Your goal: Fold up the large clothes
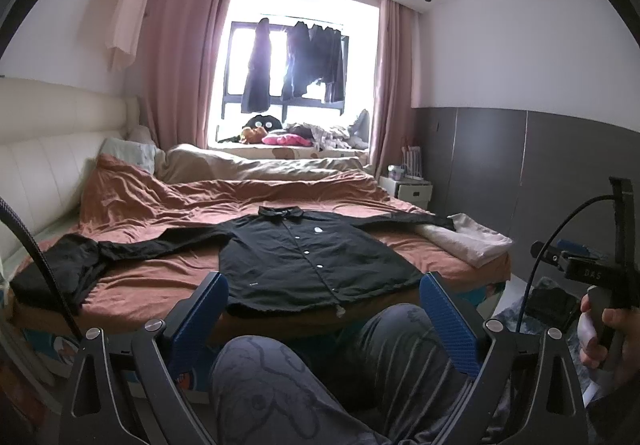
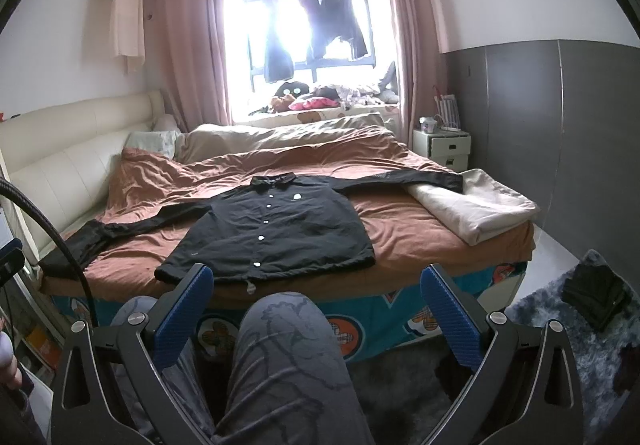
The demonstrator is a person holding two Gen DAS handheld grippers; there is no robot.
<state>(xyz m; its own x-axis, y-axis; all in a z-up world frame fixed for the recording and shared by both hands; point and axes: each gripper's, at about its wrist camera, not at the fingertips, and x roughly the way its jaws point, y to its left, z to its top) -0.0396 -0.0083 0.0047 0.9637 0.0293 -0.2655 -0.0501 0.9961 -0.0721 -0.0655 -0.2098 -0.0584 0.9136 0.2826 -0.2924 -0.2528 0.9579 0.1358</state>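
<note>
Black shirt [image 1: 308, 265] flat and buttoned mid-frame on the brown bed [image 1: 168, 281], sleeves spread left and right, left gripper [image 1: 324, 309] and right gripper [image 2: 316, 301] both spread wide and empty at frame bottom over the person's knees [image 2: 280, 357], short of the hem.

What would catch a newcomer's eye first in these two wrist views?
The black shirt spread flat, buttons up, sleeves out, on the brown bedspread near the bed's foot. Behind it, dark clothes hang in the bright window. Both grippers, left and right, are open and empty above the person's knees.
</note>
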